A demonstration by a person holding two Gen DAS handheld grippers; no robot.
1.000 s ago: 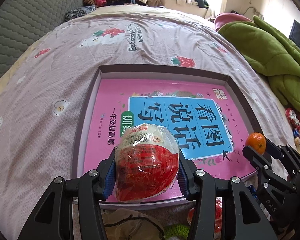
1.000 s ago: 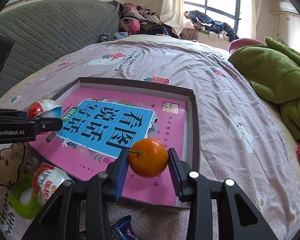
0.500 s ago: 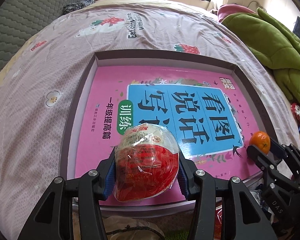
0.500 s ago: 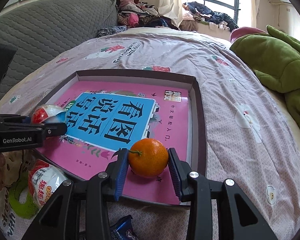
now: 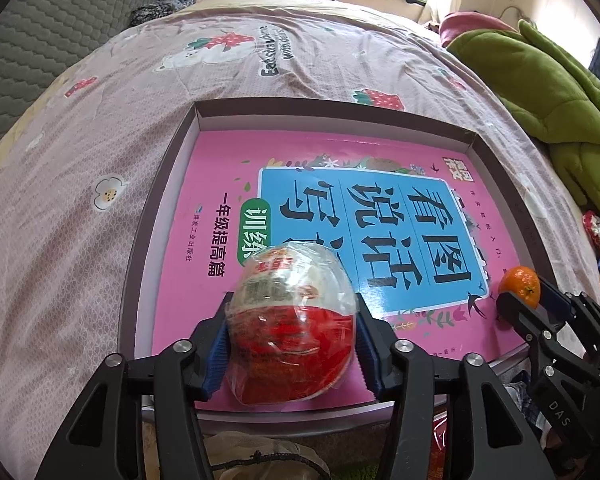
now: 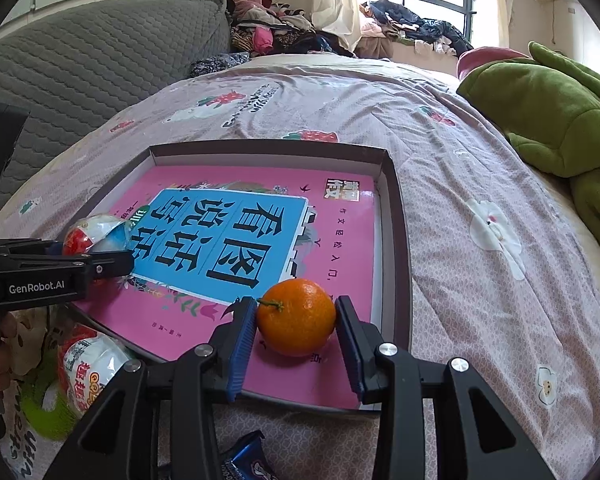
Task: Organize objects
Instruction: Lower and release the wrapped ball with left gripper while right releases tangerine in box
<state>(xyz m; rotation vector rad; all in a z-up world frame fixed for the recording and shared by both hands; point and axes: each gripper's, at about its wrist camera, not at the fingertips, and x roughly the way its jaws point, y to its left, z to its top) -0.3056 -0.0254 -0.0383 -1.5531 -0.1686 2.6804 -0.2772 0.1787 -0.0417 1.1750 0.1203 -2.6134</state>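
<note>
Near edge first: our left tool (image 5: 292, 340) has the plastic-wrapped red-and-white egg-shaped snack capsule (image 5: 292, 320) between its blue pads, low over the near left part of the shallow grey cardboard box tray (image 5: 160, 208). Jaws are opening; left pad looks to have a slight gap, right pad is at or near the wrap, so we can't call contact either way. We read it as a release in progress, capsule likely resting on the pink and blue workbook (image 5: 340, 208) lying flat inside the tray.

Our right tool (image 6: 296, 328) brackets the small orange mandarin with a green stem (image 6: 296, 316) at the tray's near right corner. Jaws fairly narrow, both pads right at the fruit; it seems gripped, and sits at or just above the workbook cover. Not let go yet.

Loose stuff outside the tray, below its near rim: another white and red wrapped snack packet (image 6: 92, 364), a blue foil wrapper (image 6: 244, 456), and a green-and-cream printed fabric bag (image 6: 32, 408). Some red wrapped bits at the far right bed edge (image 5: 596, 232).

Further back: pink strawberry-print bedsheet (image 5: 180, 92), a green plush blanket (image 6: 548, 112) to the right, grey quilted headboard (image 6: 100, 60), heap of clothes under the window.

Progress, our estimate: workbook in, two items being placed now, at least two or three packets left to collect. Roughly midway.
</note>
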